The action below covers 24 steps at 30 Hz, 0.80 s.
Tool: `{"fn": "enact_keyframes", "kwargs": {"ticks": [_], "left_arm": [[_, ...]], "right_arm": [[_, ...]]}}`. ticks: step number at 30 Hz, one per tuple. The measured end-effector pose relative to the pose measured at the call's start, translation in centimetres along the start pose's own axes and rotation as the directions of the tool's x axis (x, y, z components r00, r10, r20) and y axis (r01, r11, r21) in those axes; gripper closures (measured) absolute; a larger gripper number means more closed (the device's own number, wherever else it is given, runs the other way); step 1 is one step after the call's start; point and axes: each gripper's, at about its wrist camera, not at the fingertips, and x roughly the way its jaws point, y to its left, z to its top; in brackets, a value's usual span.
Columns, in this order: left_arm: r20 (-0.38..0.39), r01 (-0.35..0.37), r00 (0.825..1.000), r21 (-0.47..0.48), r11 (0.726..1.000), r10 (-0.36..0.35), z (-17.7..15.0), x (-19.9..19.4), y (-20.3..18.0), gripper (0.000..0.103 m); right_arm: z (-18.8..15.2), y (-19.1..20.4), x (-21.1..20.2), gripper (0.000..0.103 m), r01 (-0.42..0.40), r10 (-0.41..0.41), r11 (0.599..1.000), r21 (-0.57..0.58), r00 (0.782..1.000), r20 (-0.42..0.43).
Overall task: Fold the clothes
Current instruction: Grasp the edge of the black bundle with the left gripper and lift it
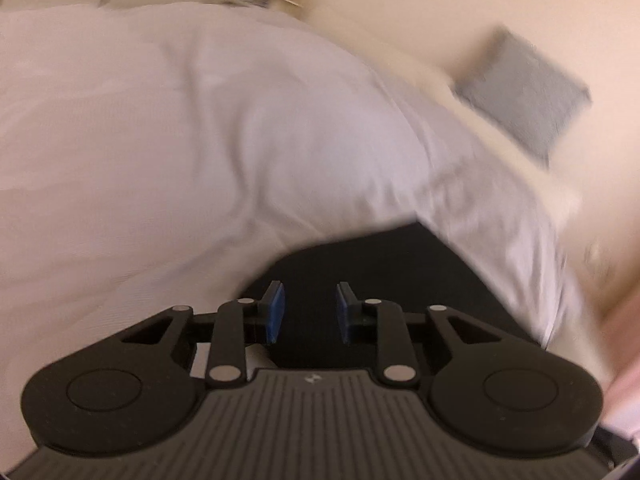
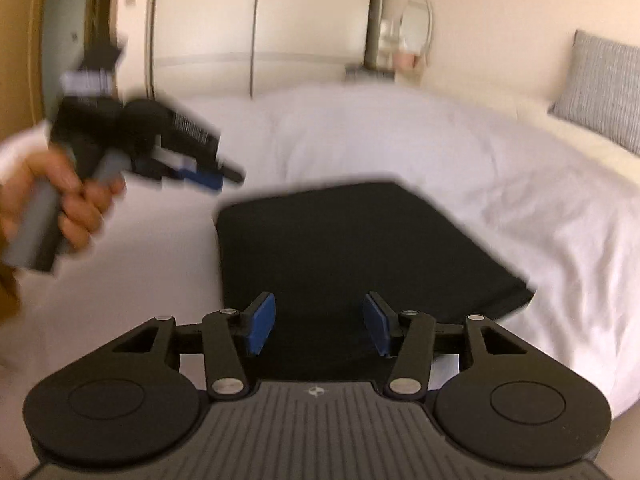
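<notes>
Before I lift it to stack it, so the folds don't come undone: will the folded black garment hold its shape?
Probably not by itself. The black garment is soft cloth lying flat on the white bedding, so a lifted edge would likely droop and unfold. It looks light. The soft bedding may drag against it if it is pushed.

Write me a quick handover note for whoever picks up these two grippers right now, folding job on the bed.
Left gripper: open, empty, held in the person's hand in the air to the left of the garment.
Right gripper: open, empty, hovering over the near edge of the garment.
Black garment: lies flat on the white duvet as a neat rectangle; looks already folded.
Grey pillow sits at the far right, apart from it.
Left: check the fold is final; the frames are blurred, so finer creases cannot be judged. No other clothes in view.
</notes>
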Motion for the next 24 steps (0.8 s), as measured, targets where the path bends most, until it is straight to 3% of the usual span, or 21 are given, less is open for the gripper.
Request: {"fn": "enact_keyframes", "kwargs": {"ticks": [4, 7, 9, 19, 24], "left_arm": [[-0.014, -0.046, 0.999, 0.074, 0.996, 0.048, -1.8, 1.2, -1.5, 0.079], [0.001, -0.089, 0.996, 0.099, 0.991, 0.089, -2.9, 1.5, -2.0, 0.079], [0.002, -0.102, 0.995, 0.111, 0.989, 0.103, -2.9, 1.3, -2.3, 0.079], [-0.003, -0.138, 0.990, 0.127, 0.982, 0.139, -2.8, 1.2, -3.2, 0.078], [0.024, -0.115, 0.993, 0.208, 0.971, 0.113, -3.5, -1.5, -5.3, 0.079]], "right_arm": [[-3.9, -1.7, 0.3, 0.052, -0.019, 0.020, 0.993, 0.121, 1.000, -0.013], [-5.0, -2.9, 0.4, 0.041, -0.033, 0.040, 0.980, 0.194, 0.999, -0.031], [-5.1, -4.0, 0.5, 0.040, -0.059, 0.070, 0.965, 0.254, 0.997, -0.037], [-5.7, -3.9, 0.0, 0.039, -0.068, 0.083, 0.963, 0.262, 0.995, -0.047], [-3.8, -5.8, -0.5, 0.042, -0.064, 0.082, 0.950, 0.305, 0.995, -0.048]]}}
